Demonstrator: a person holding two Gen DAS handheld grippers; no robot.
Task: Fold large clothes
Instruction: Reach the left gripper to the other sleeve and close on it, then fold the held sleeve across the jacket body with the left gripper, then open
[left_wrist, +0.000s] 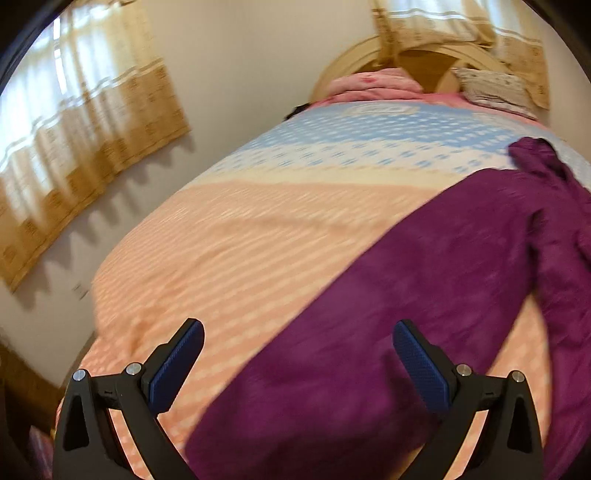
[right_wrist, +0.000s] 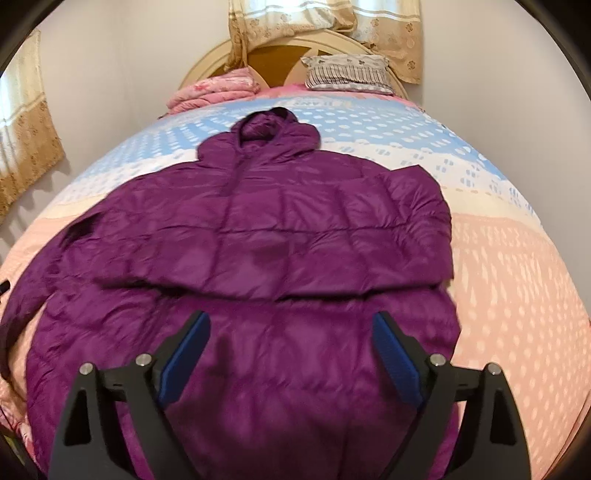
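Observation:
A large purple hooded puffer jacket (right_wrist: 258, 240) lies flat on the bed, hood (right_wrist: 275, 125) toward the headboard. Its right sleeve is folded across the chest, and the left sleeve (right_wrist: 33, 295) trails out toward the bed's left edge. My right gripper (right_wrist: 291, 336) hangs open above the jacket's lower half, nothing between its blue pads. In the left wrist view the jacket (left_wrist: 424, 295) fills the lower right. My left gripper (left_wrist: 297, 341) is open over the jacket's left edge and holds nothing.
The bed (right_wrist: 517, 277) has a peach, cream and blue patterned cover. A folded pink quilt (right_wrist: 214, 90) and a striped pillow (right_wrist: 349, 72) lie by the rounded headboard. Curtains (left_wrist: 74, 147) hang on the left wall, close to the bed's side.

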